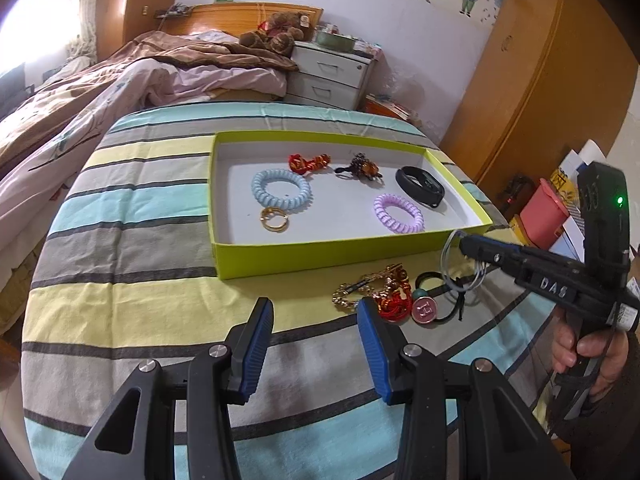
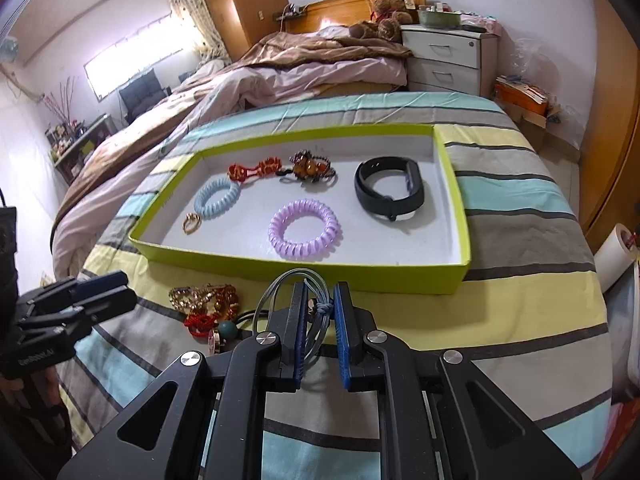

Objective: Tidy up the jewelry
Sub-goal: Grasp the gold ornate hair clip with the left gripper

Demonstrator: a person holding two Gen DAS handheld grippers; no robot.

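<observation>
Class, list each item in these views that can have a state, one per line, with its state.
Left tongs: open, empty.
Right tongs: shut on grey cord bracelet.
Green box: lidless, holding six pieces.
Black fitness band: clasped, in box.
Purple coil hair tie: relaxed, in box.
Jewelry pile: unsorted, outside box.

Inside the green box (image 2: 256, 265), you had bare floor along the near wall, left of the purple coil (image 2: 305, 235), and in the near right corner below the black band (image 2: 389, 189). The jewelry pile (image 1: 380, 292) crowded the tablecloth (image 1: 120, 312) just before the box's near wall.
</observation>
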